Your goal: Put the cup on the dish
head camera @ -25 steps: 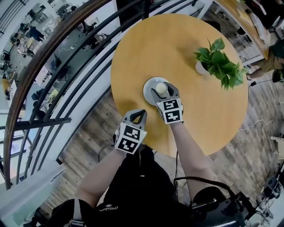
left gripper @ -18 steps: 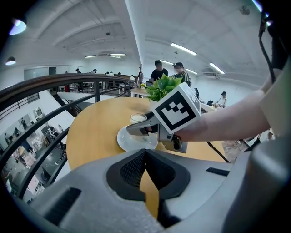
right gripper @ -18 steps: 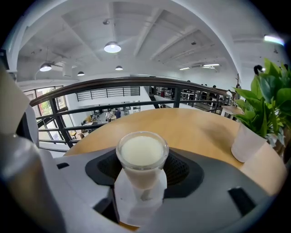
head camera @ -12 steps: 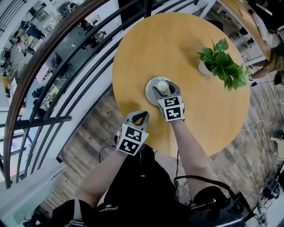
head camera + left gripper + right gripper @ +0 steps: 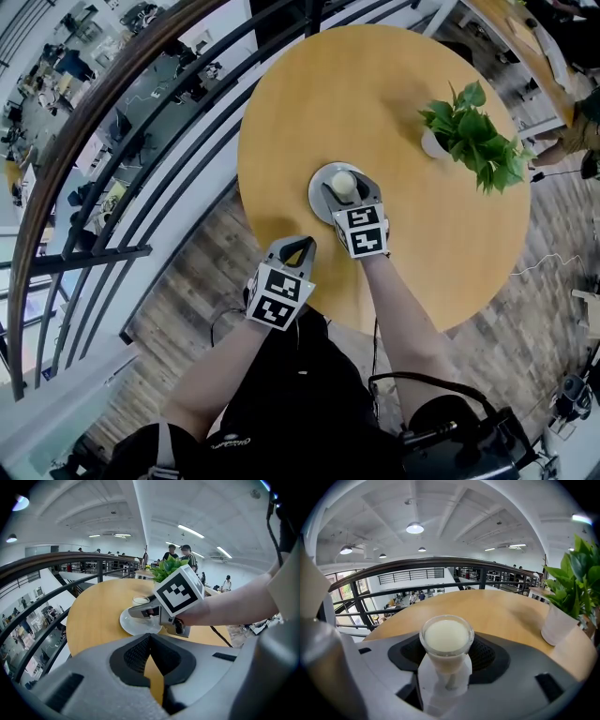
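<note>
A: So, what's changed over the last second?
B: Almost nothing. Your right gripper (image 5: 344, 188) hasn't moved its jaws: they're wide, and the pads look pressed on the cup (image 5: 344, 183). The cup is over the dish (image 5: 315, 192), resting on it or just above; can't tell which.
A: Meaning?
B: Placement looks done bar the release. Your left gripper (image 5: 298, 247) idles at the table's (image 5: 375, 94) near edge, jaws together, empty.

Round wood tbl (image 5: 356, 103), potted plant (image 5: 473, 141), curved dark railing (image 5: 431, 563), plank floor (image 5: 187, 291), round ceiling lamps (image 5: 415, 528), atrium (image 5: 56, 56) below
</note>
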### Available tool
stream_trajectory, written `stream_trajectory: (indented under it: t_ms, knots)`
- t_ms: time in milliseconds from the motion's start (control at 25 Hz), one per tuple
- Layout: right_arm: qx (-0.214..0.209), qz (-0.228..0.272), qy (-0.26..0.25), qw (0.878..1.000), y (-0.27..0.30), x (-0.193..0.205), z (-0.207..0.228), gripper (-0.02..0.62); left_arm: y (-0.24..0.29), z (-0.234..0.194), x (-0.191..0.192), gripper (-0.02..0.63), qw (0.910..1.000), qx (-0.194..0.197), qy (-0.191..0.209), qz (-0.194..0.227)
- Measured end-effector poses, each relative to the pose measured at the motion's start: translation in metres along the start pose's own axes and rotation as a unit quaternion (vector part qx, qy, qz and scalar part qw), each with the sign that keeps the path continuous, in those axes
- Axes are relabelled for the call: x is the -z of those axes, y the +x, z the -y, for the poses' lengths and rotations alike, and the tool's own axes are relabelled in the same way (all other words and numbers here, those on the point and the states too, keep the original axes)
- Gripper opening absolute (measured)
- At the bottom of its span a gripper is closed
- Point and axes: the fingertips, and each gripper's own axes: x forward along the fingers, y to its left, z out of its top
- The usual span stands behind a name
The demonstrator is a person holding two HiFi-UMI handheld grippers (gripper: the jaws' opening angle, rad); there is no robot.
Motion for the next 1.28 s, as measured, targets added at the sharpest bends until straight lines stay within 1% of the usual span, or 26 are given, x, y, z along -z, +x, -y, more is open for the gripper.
stream_trajectory:
  t_ms: [200,480,1080,1280]
  knots:
    - [0.007,0.017,0.006,1.0,-0.002,-0.002,-0.003,0.259,-0.003,-0.002,0.002,-0.005,1.0,0.001,-0.003,-0.003]
    - [0.016,0.028,0.01,0.999,-0.007,-0.001,-0.003,0.259,-0.004,0.003,0.003,-0.005,1.0,0.003,-0.001,-0.005]
    - [0.022,0.034,0.015,0.999,-0.01,0.004,-0.001,0.259,0.0,0.005,0.007,-0.005,0.9999,0.005,0.002,-0.01]
    - [0.024,0.033,0.019,0.999,-0.012,0.005,0.0,0.261,0.001,0.006,0.007,-0.005,1.0,0.004,0.003,-0.005]
